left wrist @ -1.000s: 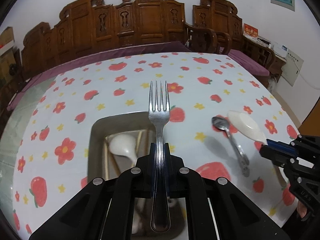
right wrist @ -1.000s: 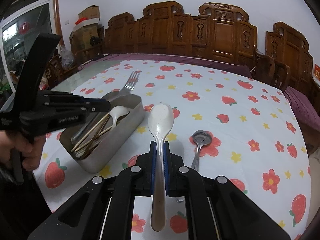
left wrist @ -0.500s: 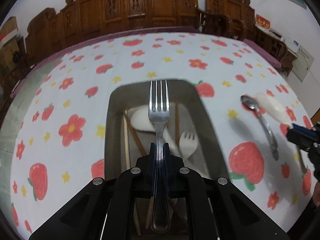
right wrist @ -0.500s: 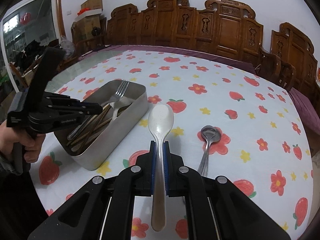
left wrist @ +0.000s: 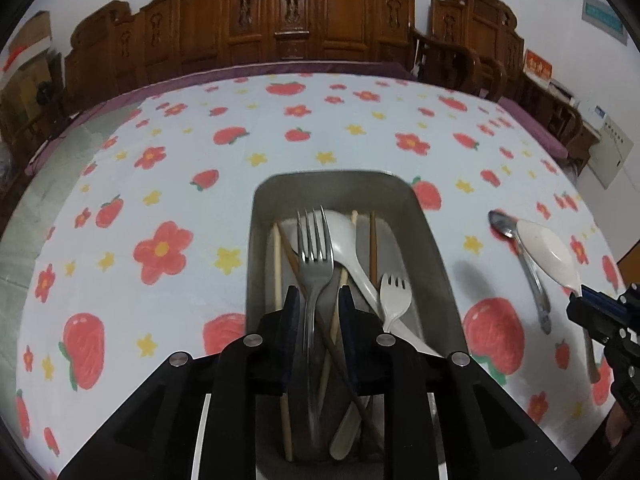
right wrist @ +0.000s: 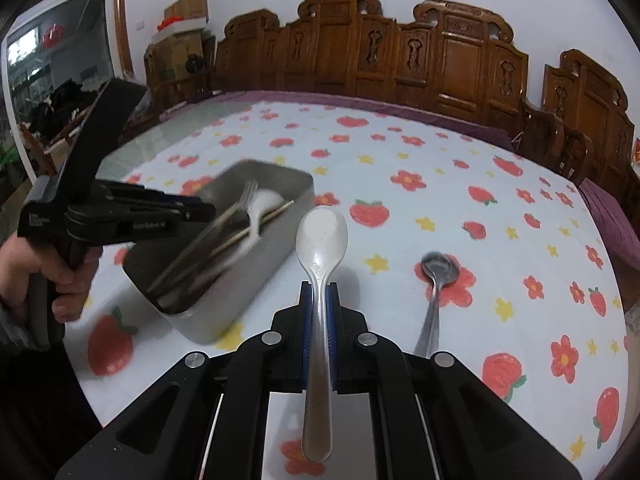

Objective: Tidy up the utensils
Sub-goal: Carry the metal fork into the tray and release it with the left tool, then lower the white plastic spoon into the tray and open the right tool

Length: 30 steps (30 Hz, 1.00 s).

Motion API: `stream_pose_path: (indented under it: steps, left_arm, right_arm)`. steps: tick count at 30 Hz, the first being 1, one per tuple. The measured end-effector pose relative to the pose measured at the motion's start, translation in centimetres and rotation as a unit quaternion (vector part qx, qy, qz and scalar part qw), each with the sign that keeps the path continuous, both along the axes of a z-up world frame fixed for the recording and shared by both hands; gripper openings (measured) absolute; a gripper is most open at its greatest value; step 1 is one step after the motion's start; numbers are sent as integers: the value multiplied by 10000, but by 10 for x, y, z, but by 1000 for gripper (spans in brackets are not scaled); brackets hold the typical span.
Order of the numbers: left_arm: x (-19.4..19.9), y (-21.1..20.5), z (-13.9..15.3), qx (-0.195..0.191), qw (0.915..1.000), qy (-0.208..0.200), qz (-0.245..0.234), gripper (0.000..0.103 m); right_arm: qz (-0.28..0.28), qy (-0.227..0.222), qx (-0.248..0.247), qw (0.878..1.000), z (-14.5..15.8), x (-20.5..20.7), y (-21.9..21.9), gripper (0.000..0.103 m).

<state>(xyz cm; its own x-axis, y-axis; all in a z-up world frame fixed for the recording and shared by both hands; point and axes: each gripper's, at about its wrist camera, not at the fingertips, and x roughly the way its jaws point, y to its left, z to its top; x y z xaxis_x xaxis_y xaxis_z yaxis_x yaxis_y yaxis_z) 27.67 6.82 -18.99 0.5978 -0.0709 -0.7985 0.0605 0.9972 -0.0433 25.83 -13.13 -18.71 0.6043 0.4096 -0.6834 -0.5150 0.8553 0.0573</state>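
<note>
Since the earlier frame, the left tongs (left wrist: 318, 300) have been carried from the open cloth to a place above the metal tray (left wrist: 434, 264), and their jaws, which were pressed on the metal fork (left wrist: 316, 248), are now opening. The fork is seen between the pads with gaps on both sides, blurred, over the tray's contents. The right tongs (right wrist: 319, 300) are kept closed on the handle of the white spoon (right wrist: 321, 236), held above the surface beside the tray.

A bad landing can be expected if the fork is let go at this tilt: it may strike the chopsticks (left wrist: 372, 244) and the white ladle spoon (left wrist: 348, 240) and come to rest across them, or its handle may catch on the near rim. The small white fork (left wrist: 396, 292) may be knocked aside. The white spoon may also slip, since only its thin handle is held.

The metal spoon (right wrist: 438, 272) is left on the surface, which is covered by a white cloth (right wrist: 420, 200) printed with strawberries and flowers. Behind it, carved wooden chairs (right wrist: 440, 60) are lined along a white wall.
</note>
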Motion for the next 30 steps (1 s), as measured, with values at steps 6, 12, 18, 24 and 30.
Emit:
stream_pose_path:
  steps: [6, 12, 18, 24, 30]
  left_arm:
    - [-6, 9, 23, -33, 9995, -321, 47, 33]
    - [-8, 27, 38, -66, 9985, -506, 193, 44]
    - [-8, 46, 48, -42, 9971, -666, 374, 65]
    - [-10, 67, 56, 18, 9949, -808, 603, 85]
    - [-10, 86, 58, 40, 9938, -800, 773, 87]
  right_arm:
    - [20, -46, 153, 9999, 16, -2, 20, 8]
    - [36, -9, 385, 9993, 18, 1, 45, 8]
    - [125, 133, 368, 9992, 12, 11, 76, 8]
    - [134, 249, 256, 9993, 1, 20, 100, 8]
    - [111, 368, 149, 9991, -7, 26, 114, 8]
